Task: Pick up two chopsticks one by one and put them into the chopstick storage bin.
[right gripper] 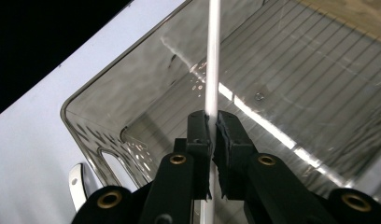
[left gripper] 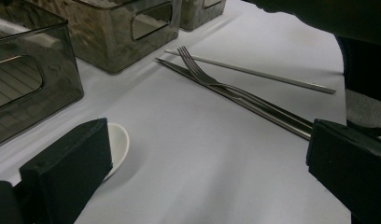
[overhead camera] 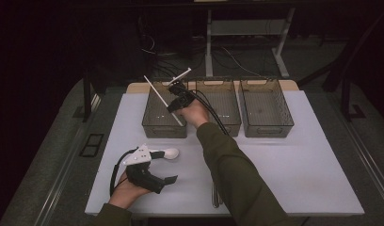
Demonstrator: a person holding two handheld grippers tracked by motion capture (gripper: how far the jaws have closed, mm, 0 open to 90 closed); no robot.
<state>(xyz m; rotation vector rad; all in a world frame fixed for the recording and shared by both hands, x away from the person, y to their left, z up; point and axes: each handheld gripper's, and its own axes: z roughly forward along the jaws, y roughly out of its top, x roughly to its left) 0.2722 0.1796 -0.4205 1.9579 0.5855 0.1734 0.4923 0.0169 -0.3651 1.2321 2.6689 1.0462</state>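
Your right gripper [right gripper: 212,135] is clamped tight on one white chopstick [right gripper: 213,56], right over the left bin [overhead camera: 152,126].

Your left gripper [overhead camera: 155,181] is wide apart, holding nothing, beside the white spoon [overhead camera: 170,153]. The held stick is not dropped in yet. Left on the table [overhead camera: 293,155]: one fork [left gripper: 198,72], two metal chopsticks [left gripper: 254,105], one white stick [left gripper: 254,71], one spoon. There are three bins.

dim room | table [overhead camera: 284,160] lit | bin [right gripper: 132,107] glare | sharp
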